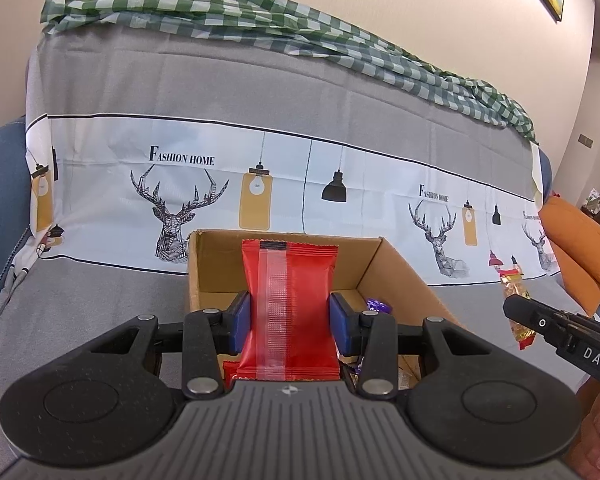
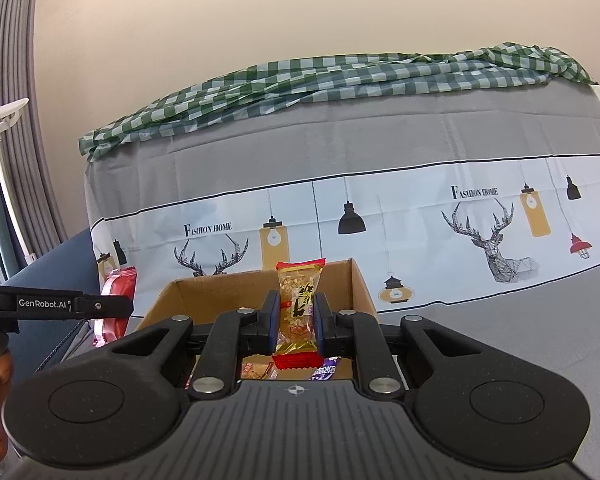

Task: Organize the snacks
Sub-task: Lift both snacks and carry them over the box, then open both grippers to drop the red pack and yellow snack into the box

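Between left gripper [image 1: 290, 322] fingers [image 1: 241, 322]: red packet [image 1: 290, 304], upright, clamped on both sides. Between right gripper [image 2: 297, 318] fingers [image 2: 321, 320], nearly shut: gold peanut bar [image 2: 299, 308], upright, pinched. Just beyond and below both sets of fingers: open cardboard box [image 1: 396, 272], purple wrapper [image 1: 378, 306] and other snacks inside. Under box: sofa with grey deer-print cover [image 1: 112, 92]; green checked cloth [image 1: 228, 12] along backrest.

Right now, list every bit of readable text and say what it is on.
"FASHION HOME": printed on the sofa cover, repeated along it.
"GenRobot.AI": on the left gripper.
"DAS": on the right gripper; any rest is cut off.
Gold snack: large characters, not legible to me.
Purple snack: too small.
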